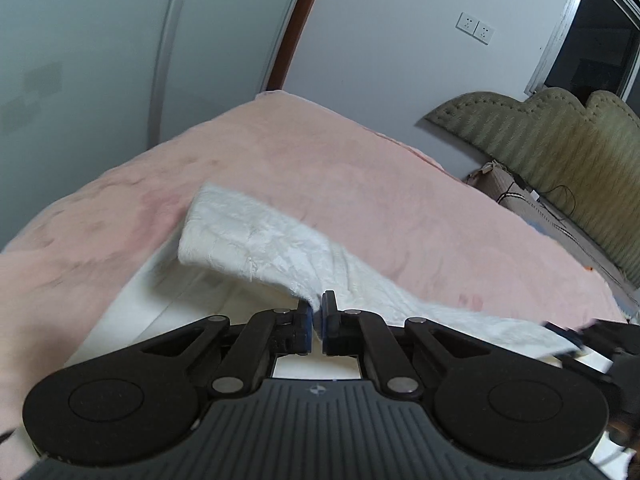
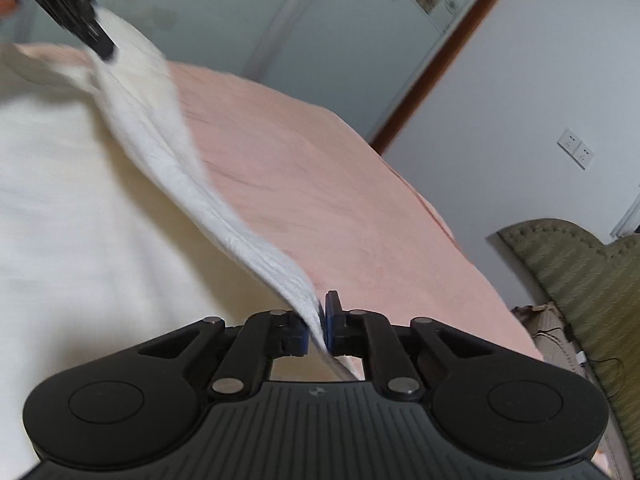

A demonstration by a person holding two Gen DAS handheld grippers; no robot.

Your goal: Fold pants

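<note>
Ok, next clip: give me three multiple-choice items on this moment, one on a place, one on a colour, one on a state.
1. Where do the pants lie?
A. on a bed
B. on a chair
C. on the floor

2. What colour is the blanket under them?
A. blue
B. pink
C. green

3. How do the fingers of the left gripper and right gripper stand?
A. both wide open, clear of the cloth
B. one open, one shut
C. both shut on the pants

Key:
1 A, the white cloth spreads over the bed beside the headboard.
2 B, the cover is pale pink in both views.
3 C, each view shows white fabric pinched between closed fingers, its edge lifted off the bed.
</note>
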